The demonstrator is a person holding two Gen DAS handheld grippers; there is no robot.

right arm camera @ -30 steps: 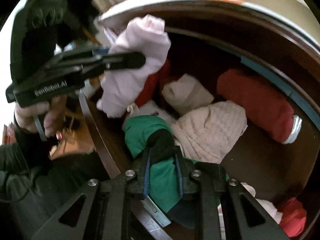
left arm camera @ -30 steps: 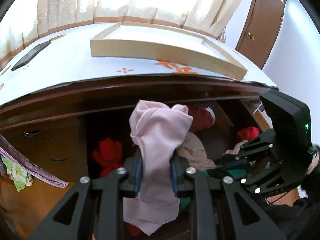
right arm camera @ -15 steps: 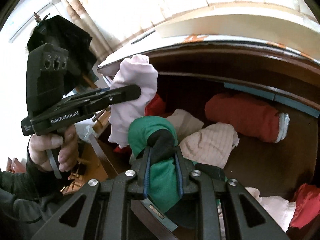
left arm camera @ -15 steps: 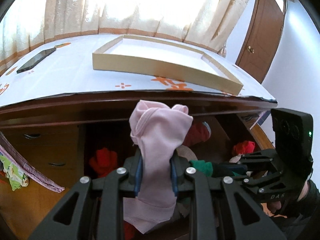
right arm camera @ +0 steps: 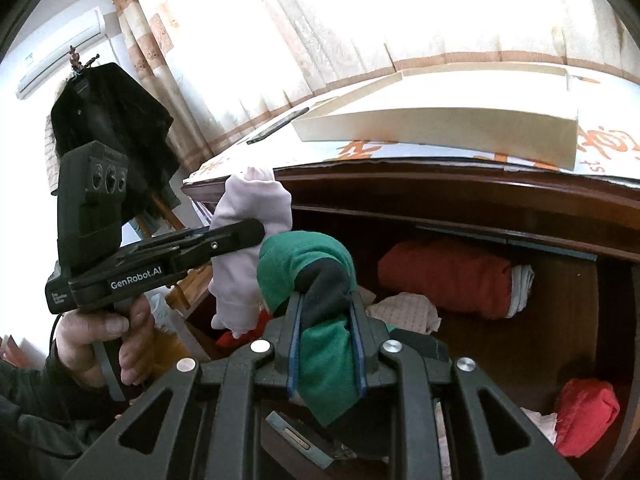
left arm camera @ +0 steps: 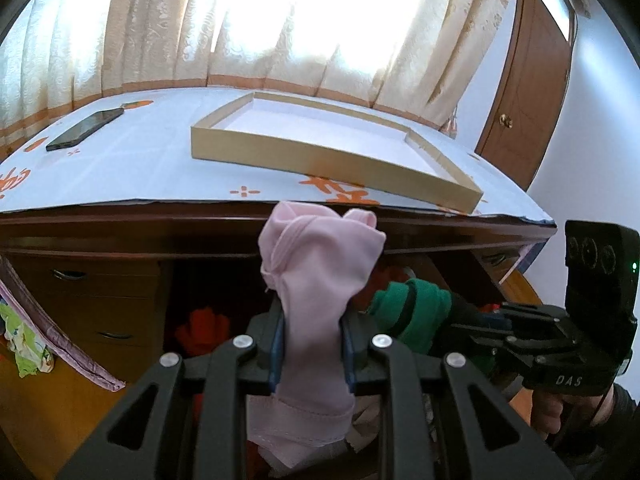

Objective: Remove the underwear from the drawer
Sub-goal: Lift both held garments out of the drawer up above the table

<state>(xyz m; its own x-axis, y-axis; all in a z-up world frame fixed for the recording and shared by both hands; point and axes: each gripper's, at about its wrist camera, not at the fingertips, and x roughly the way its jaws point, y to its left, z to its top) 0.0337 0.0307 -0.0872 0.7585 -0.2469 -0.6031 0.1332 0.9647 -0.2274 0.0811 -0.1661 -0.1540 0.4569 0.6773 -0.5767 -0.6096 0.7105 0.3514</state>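
Sunlit curtains [left arm camera: 280,20] back a desk carrying a shallow tray [left arm camera: 320,152] and phone [left arm camera: 84,129]. Below, the open drawer [right arm camera: 560,300] holds red rolls. The left gripper [left arm camera: 312,344] clamps pink underwear [left arm camera: 316,272]; the right gripper [right arm camera: 325,340] clamps green underwear [right arm camera: 324,352], both above the drawer.
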